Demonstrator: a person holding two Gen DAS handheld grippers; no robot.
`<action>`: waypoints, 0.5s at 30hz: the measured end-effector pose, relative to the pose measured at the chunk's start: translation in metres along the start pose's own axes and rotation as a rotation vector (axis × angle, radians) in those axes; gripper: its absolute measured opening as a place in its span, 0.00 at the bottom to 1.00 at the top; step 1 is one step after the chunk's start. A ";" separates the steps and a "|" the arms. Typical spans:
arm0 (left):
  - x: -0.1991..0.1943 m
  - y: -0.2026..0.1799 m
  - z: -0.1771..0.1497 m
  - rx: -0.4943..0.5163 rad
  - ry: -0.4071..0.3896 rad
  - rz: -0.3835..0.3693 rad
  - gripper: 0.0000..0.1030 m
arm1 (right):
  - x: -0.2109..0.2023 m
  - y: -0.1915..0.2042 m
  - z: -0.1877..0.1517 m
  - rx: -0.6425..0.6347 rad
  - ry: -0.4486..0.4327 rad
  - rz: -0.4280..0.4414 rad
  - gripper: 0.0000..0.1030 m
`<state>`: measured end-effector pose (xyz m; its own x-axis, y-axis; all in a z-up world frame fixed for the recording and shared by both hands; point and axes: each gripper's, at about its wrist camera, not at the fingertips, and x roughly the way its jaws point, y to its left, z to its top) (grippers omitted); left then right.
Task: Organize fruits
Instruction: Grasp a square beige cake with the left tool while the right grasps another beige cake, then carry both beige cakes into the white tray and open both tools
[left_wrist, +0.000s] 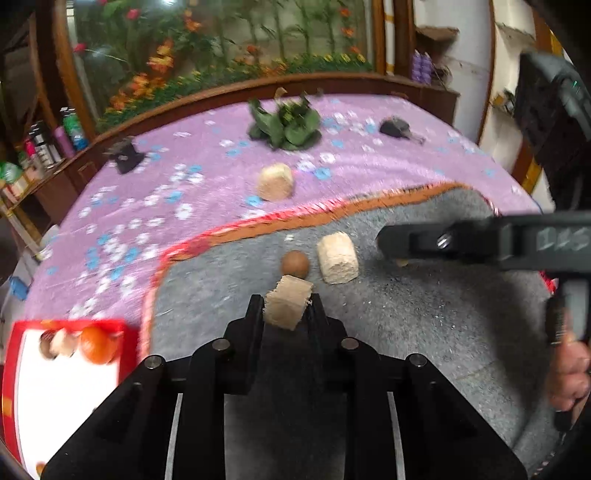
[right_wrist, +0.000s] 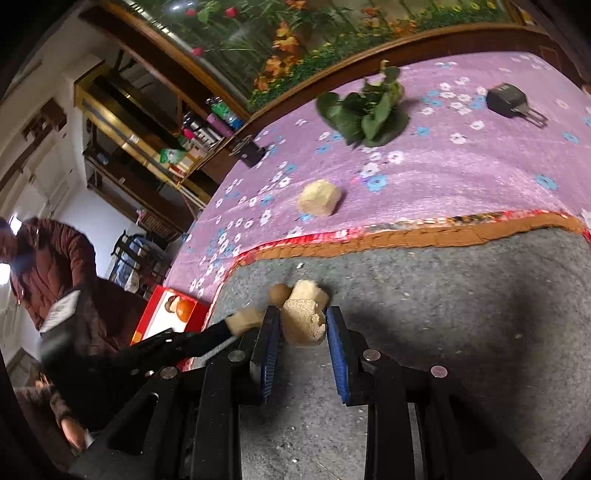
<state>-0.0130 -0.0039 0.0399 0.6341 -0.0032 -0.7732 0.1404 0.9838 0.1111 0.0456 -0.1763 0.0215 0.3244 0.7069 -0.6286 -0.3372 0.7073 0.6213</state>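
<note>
My left gripper (left_wrist: 286, 308) is shut on a tan foam block (left_wrist: 287, 303) just above the grey mat (left_wrist: 424, 332). A small brown round fruit (left_wrist: 295, 264) and a pale cylinder block (left_wrist: 338, 260) lie on the mat just beyond it. My right gripper (right_wrist: 302, 322) is shut on a beige chunky block (right_wrist: 303, 326); the round fruit (right_wrist: 279, 292) and another pale block (right_wrist: 308, 291) lie right behind it. The left gripper (right_wrist: 245, 320) with its block shows at the left of the right wrist view. The right gripper (left_wrist: 388, 245) crosses the right of the left wrist view.
A red-rimmed white tray (left_wrist: 26, 387) holding an orange (left_wrist: 98, 345) sits at the mat's left edge. On the purple flowered cloth (left_wrist: 184, 177) lie another pale block (left_wrist: 276, 182), a green leafy bunch (left_wrist: 286, 123) and two black objects (left_wrist: 125, 157) (left_wrist: 395, 128). A person (right_wrist: 48, 266) stands left.
</note>
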 end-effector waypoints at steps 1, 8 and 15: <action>-0.008 0.003 -0.003 -0.016 -0.018 0.005 0.20 | 0.002 0.004 -0.002 -0.017 -0.001 0.001 0.26; -0.071 0.036 -0.026 -0.108 -0.107 0.108 0.20 | 0.006 0.028 -0.013 -0.151 -0.043 -0.009 0.26; -0.110 0.072 -0.046 -0.158 -0.171 0.207 0.20 | 0.002 0.076 -0.032 -0.240 -0.076 -0.009 0.25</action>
<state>-0.1076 0.0754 0.1047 0.7575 0.1837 -0.6265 -0.1168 0.9822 0.1468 -0.0076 -0.1216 0.0529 0.3912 0.7057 -0.5908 -0.5314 0.6973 0.4811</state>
